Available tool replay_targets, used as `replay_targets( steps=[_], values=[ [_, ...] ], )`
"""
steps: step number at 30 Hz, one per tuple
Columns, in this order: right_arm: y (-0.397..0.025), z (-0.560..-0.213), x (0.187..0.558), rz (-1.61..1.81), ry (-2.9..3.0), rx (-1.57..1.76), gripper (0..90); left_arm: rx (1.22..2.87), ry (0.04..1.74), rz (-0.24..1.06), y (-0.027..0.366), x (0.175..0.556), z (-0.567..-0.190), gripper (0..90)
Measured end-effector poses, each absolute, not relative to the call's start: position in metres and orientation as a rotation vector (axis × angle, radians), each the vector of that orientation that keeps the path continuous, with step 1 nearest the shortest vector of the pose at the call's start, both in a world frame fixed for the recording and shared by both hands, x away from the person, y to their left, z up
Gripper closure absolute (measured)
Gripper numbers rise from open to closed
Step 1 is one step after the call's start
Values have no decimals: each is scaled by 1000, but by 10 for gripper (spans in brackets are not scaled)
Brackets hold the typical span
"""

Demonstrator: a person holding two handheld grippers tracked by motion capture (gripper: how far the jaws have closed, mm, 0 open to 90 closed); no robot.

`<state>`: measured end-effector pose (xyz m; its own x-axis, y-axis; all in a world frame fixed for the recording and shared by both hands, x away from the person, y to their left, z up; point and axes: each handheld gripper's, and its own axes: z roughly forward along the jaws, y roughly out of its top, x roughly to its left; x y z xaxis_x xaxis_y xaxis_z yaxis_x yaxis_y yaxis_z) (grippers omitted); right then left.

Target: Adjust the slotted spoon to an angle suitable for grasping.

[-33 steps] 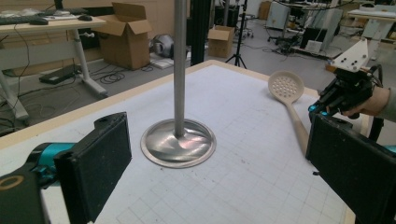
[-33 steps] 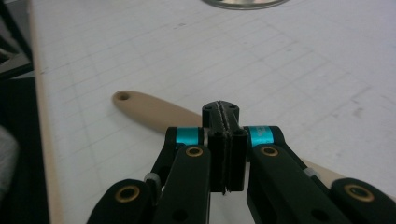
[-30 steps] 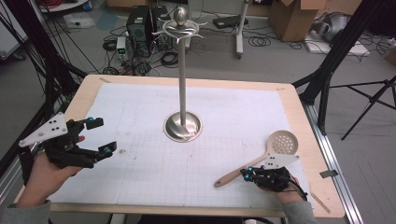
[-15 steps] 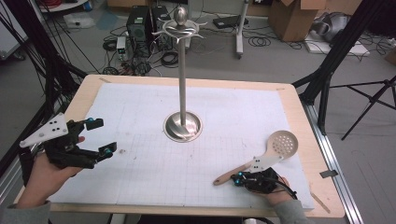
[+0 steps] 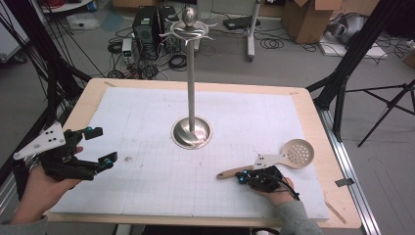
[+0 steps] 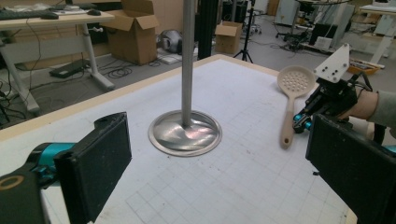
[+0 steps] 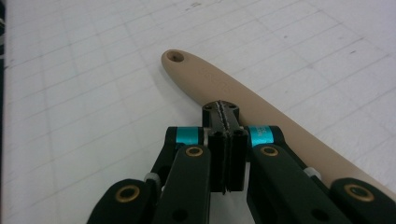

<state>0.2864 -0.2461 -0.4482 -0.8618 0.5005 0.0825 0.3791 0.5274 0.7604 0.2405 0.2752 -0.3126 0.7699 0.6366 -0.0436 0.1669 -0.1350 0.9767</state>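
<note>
While it lies flat on the white mat [image 5: 147, 127], the spoon answers as follows.
Spoon [image 5: 288, 157]: a beige slotted one, handle end under the right gripper's tips, round bowl beyond them.
Right gripper [image 7: 224, 114]: jaws pressed together, tips down on the handle, nothing between them.
Left gripper [image 5: 100, 146]: jaws spread wide, holding nothing, well apart from the spoon.
Stand [image 5: 191, 132]: a tall metal pole on a round base, between the two grippers and farther back.

The right gripper [image 5: 241, 177] has slid along the slotted spoon [image 5: 285, 157] toward its handle end, lower on the tabletop [image 5: 147, 122] than a second ago. Its fingers [image 7: 224, 122] now sit pressed together over the handle.
</note>
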Motion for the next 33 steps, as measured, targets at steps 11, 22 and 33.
replay_targets(
  steps=[11,22,33],
  values=[
    [-233,-448,307,1197,2547,816,900,1680,656,475,285,233,-313,77],
    [-225,-449,321,1158,2497,860,900,1689,671,475,287,230,-316,77],
    [-274,-419,310,1198,2264,1061,900,1696,677,456,286,237,-321,77]
  ],
)
